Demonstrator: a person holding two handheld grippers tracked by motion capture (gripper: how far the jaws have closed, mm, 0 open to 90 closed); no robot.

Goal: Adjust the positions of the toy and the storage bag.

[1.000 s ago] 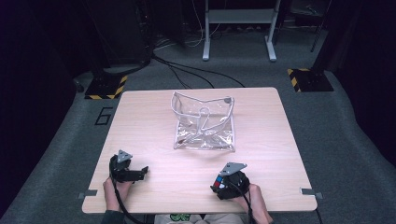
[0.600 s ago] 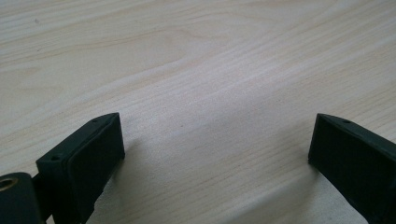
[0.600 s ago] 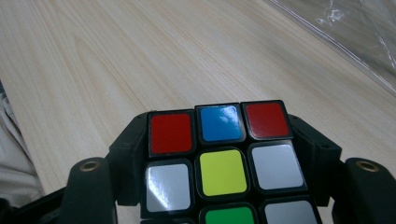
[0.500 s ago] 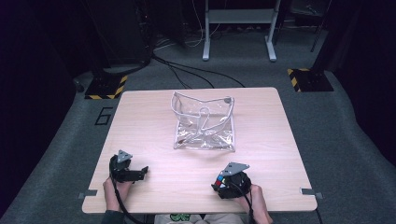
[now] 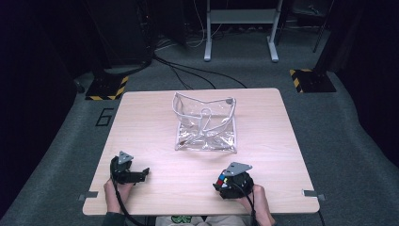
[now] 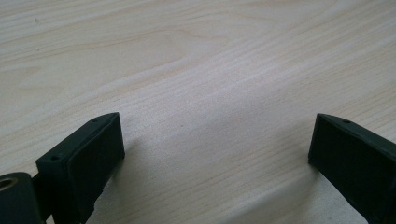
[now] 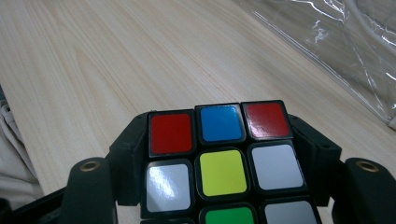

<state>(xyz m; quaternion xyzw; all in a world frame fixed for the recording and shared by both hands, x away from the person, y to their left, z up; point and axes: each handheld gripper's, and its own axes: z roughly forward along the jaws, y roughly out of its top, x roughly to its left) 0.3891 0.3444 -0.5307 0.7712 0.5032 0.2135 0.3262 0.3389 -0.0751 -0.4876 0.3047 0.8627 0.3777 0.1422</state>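
The right gripper (image 5: pixel 225 181) sits near the table's (image 5: pixel 263 160) front edge, its jaws clamped on a cube (image 7: pixel 219 161) from both sides. The left gripper (image 5: pixel 141 174) rests by the front left corner, jaws wide apart over bare wood. A clear bag (image 5: pixel 205 123) lies mid-table, well apart from both, with open wood all round it. The cube's lower rows are cut off in the right gripper view; the bag's contents are hard to make out.
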